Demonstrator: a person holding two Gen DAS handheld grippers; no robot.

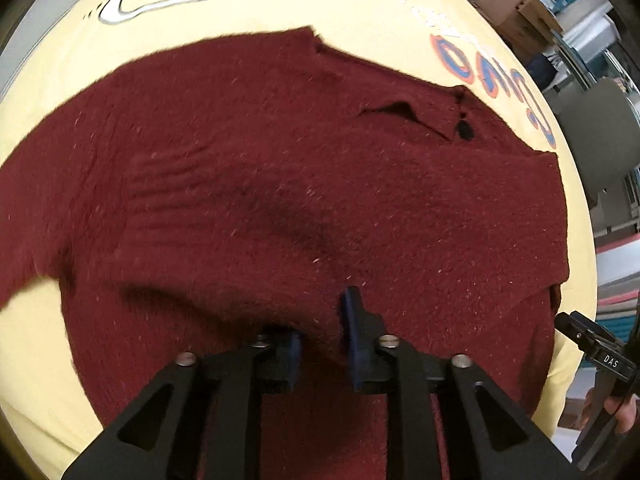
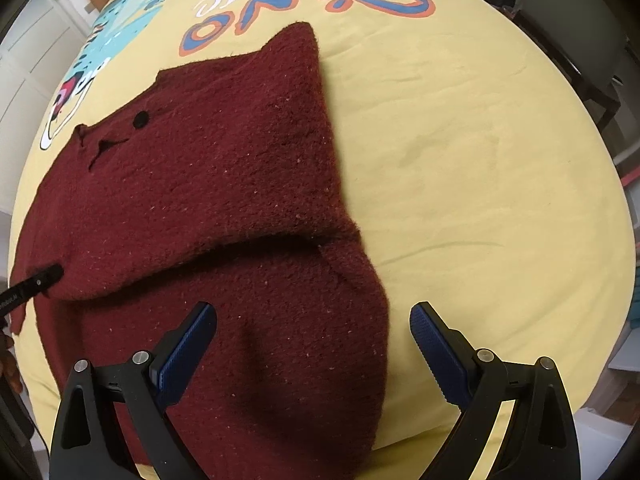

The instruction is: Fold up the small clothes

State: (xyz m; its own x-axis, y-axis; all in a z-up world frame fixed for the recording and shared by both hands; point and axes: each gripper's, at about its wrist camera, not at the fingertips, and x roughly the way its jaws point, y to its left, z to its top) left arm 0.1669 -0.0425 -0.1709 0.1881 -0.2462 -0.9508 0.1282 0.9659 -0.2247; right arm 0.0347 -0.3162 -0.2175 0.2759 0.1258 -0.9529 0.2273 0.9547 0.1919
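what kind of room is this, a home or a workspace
Probably a workroom or storeroom, not a home: cardboard boxes are stacked beside shelves, and the red sweater lies on a table under a yellow printed cloth.

Cardboard boxes (image 1: 516,4) and a grey chair (image 1: 596,136) stand beyond the yellow printed sheet (image 2: 460,152), near white cabinet doors (image 2: 28,52).

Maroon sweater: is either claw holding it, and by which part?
Right fingers gape, holding nothing. Left fingers straddle a raised ridge of the sweater; whether they pinch it cannot be told.
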